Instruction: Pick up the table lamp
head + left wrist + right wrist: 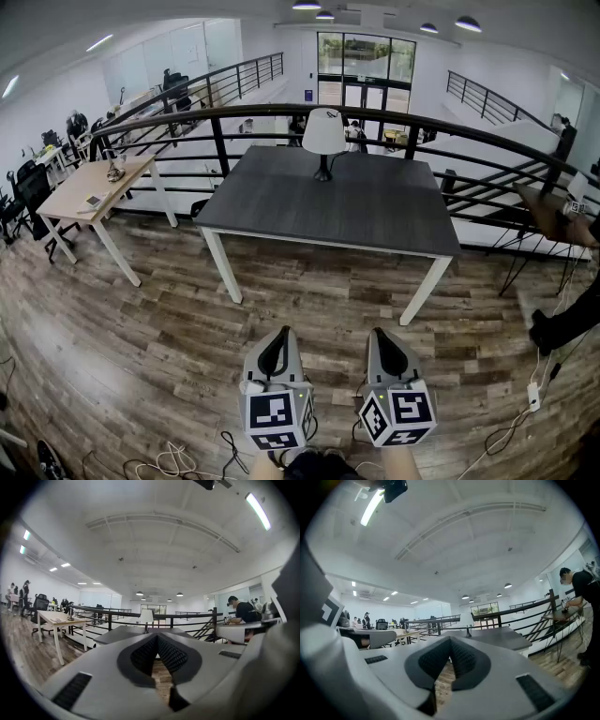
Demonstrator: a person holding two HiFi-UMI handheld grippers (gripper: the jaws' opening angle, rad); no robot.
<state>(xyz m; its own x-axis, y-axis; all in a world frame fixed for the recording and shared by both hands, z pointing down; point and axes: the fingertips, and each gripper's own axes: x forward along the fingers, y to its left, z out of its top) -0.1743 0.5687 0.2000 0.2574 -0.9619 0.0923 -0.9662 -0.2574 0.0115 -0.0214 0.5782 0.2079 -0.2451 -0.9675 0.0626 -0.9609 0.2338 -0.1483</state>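
Both hand-held grippers were held low and level, side by side over the wooden floor [141,328], pointing toward the dark table [375,211]. The left gripper [279,330] had its jaws pressed together: in the left gripper view its ribbed pads [145,654] met at the tips, with nothing between them. The right gripper [382,331] looked the same in its own view, its tips touching and nothing pinched. Each gripper carried its marker cube [275,420] at the rear, nearest the person.

A stretch of bare floor lay between the gripper tips and the near edge of the dark table, so both were well apart from it. The table lamp [323,136] stood upright near the middle of the table's far edge, with a white shade on a thin dark stem and a small dark base. It was untouched. In the left gripper view it rose just above the closed tips, slightly left of them.

A dark curved railing [225,117] ran just behind the table. To the left stood a light wooden table [94,187] with small items on it. Loose cables [178,461] lay on the floor beside the left gripper. At the far right, a person in a black shirt [581,588] bent over a small table [548,211].
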